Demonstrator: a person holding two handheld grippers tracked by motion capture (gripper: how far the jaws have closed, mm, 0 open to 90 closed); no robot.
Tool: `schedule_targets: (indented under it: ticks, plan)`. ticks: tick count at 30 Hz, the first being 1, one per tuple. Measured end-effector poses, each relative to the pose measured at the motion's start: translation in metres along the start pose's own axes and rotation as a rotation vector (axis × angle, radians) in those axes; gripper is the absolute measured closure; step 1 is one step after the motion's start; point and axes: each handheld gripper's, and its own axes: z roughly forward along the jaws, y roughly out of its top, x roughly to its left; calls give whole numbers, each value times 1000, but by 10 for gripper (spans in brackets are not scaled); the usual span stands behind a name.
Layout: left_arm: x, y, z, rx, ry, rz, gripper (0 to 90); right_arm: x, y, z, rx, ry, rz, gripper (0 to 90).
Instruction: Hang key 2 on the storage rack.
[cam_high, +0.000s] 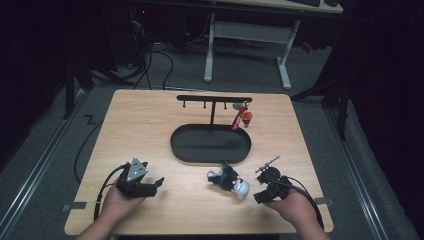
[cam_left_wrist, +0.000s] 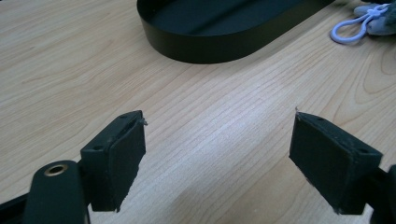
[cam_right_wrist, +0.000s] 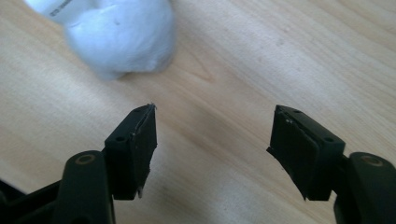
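The plush toy (cam_high: 229, 180) lies on the wooden table (cam_high: 150, 125) near its front edge, just in front of the black oval tray (cam_high: 210, 144). The right gripper (cam_high: 261, 196) sits just beside the toy toward the front right corner, jaws apart with nothing between them. The left gripper (cam_high: 159, 184) rests near the front left corner, jaws wide apart and empty. A red keychain (cam_high: 242, 116) hangs from the rack (cam_high: 214, 99) behind the tray.

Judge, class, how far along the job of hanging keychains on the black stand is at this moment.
Done: one red keychain hangs from the stand above the black tray. In hand: nothing; the left gripper and right gripper both stand open over bare wood. Left: the black-and-white plush keychain lies on the table between the grippers, its pale loop free, probably next to be hung.
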Motion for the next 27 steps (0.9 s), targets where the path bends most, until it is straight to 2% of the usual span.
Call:
schedule_targets:
  ticks: [3, 6, 9, 12, 19, 20, 23, 27]
  plan:
    - [-1, 0, 3, 14, -11, 3, 188, 3, 4, 0, 38, 35, -22, 267]
    - [0, 1, 3, 14, -15, 1, 188, 7, 9, 0, 61, 45, -33, 213]
    - [0, 1, 2, 15, -14, 0, 188, 11, 15, -1, 62, 57, -43, 186]
    - [0, 0, 0, 14, -15, -1, 188, 16, 22, 0, 70, 54, -73, 173]
    - [2, -1, -2, 11, -18, -14, 188, 32, 40, -1, 50, 51, -136, 144]
    - [2, -2, -2, 13, -17, -13, 188, 34, 42, 0, 58, 52, -128, 142]
    - [2, -3, -3, 16, -16, -16, 188, 37, 49, 4, 61, 43, -174, 144]
    - [3, -5, -5, 20, -10, -22, 188, 42, 57, 10, 63, 59, -155, 149]
